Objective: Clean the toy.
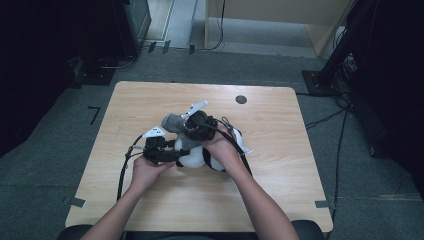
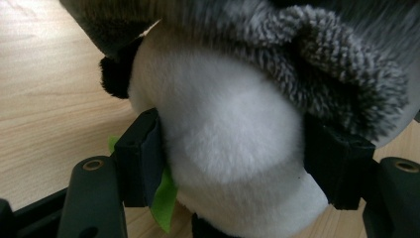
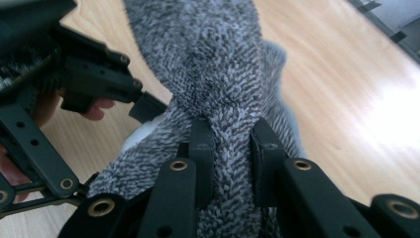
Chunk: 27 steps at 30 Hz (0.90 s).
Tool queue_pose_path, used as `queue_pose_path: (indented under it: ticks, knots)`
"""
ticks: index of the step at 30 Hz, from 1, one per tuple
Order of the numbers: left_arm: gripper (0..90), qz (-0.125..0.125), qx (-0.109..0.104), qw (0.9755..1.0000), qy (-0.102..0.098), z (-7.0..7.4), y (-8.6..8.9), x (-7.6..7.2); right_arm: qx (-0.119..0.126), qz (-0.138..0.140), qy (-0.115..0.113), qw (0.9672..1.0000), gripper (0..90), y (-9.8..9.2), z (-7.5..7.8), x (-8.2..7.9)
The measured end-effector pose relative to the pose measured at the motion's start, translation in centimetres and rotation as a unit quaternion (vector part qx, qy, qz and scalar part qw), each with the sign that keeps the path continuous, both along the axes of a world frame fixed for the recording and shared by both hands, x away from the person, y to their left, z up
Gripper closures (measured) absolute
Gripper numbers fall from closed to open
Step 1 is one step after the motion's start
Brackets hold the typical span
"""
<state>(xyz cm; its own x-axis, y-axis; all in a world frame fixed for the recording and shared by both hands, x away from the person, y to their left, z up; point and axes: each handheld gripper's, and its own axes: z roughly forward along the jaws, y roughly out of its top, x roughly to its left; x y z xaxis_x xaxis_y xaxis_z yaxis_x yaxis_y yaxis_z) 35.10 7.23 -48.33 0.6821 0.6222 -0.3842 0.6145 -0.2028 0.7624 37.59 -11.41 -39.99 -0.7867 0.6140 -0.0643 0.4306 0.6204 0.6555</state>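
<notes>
Middle of the tabletop (image 1: 150,100), and both hands are busy on one soft toy (image 1: 192,157), a plump white-bellied plush with black patches. The left tongs (image 1: 172,155) are clamped across its round white body: in the left gripper view the toy (image 2: 228,148) bulges between the two black pads (image 2: 143,158), pressed in on both sides. That looks like the anchor grip, pinning the toy low against the wood so it can't slide or roll while the other hand works. A scrap of green (image 2: 163,198) pokes out beside the left pad, some trim on the toy; I can't tell more.

Over to the right tongs (image 1: 187,131), and they're nipped tight on a fuzzy grey cloth (image 1: 172,122), a sock or small towel by the look of its looped pile. In the right gripper view the cloth (image 3: 218,74) is bunched into a narrow fold between nearly closed pads (image 3: 203,148), a thin pinch suited to thin fabric. The cloth drapes from there over the top of the toy, and the left gripper view has it (image 2: 337,64) hanging right on the toy's upper side.

So my read: one hand steadies, one hand pulls the cloth over or off the toy. The pinch sits near the cloth's edge, which gives the pull something to draw on.
</notes>
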Motion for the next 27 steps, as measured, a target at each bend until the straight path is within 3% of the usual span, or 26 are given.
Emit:
queue_pose_path:
  ticks: [5, 16, 27]
  knots:
    - [31.2, 0.0, 0.012, 0.9999, -0.003, 0.1, -0.2, -0.1, 0.014, -0.004, 0.01, 0.9998, 76.6, -1.1, -0.3, 0.1]
    - [31.3, -0.003, 0.015, 0.9999, 0.006, 0.1, -0.2, 0.1, -0.006, -0.033, 0.003, 0.9994, 76.6, -5.4, 0.1, -0.6]
    - [31.3, -0.002, 0.007, 0.9999, 0.011, 0.2, -0.2, 0.4, 0.029, -0.096, -0.005, 0.9949, 76.7, -11.2, 0.5, -0.2]
